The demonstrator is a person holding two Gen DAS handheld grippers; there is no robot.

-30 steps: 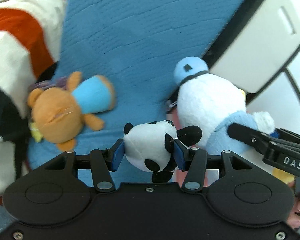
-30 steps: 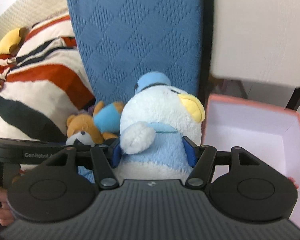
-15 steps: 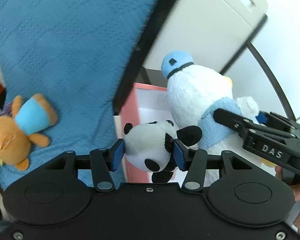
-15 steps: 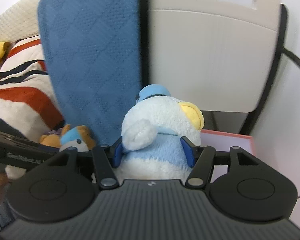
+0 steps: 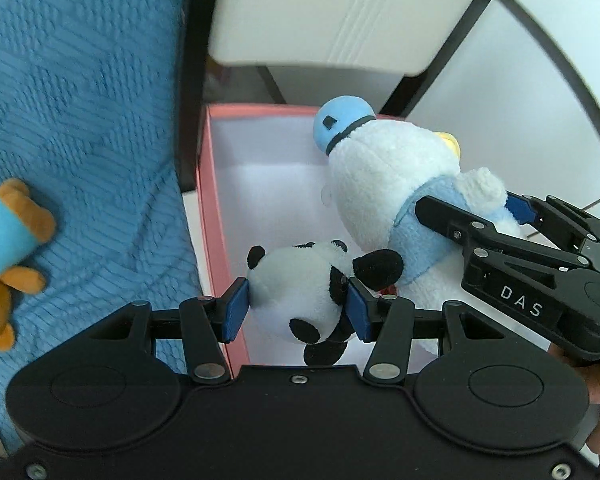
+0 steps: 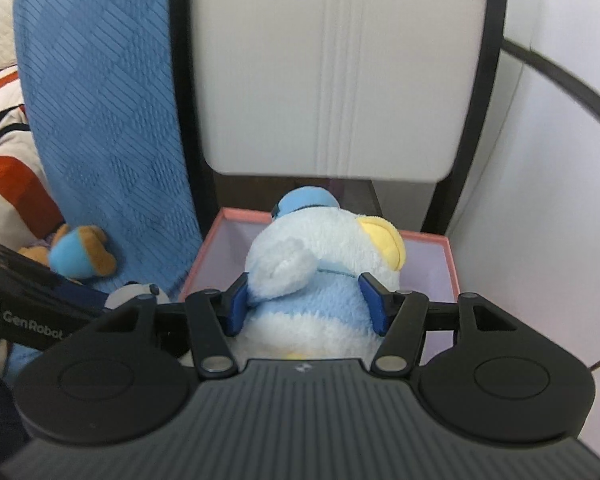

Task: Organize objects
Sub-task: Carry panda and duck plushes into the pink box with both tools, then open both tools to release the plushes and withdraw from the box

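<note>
bear point(image 5: 4, 256) cut by left edge — box point(image 5: 210, 216) floor partly hidden

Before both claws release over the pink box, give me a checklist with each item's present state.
1. Left claw shut on the panda plush: ok.
2. Right claw shut on the penguin plush: ok.
3. Pink box open, white floor showing: ok.
4. Panda over the box opening: ok.
5. Penguin fully inside the rim line: cannot tell.
6. Bear plush boxed: not ok, it lies on the blue blanket.
</note>
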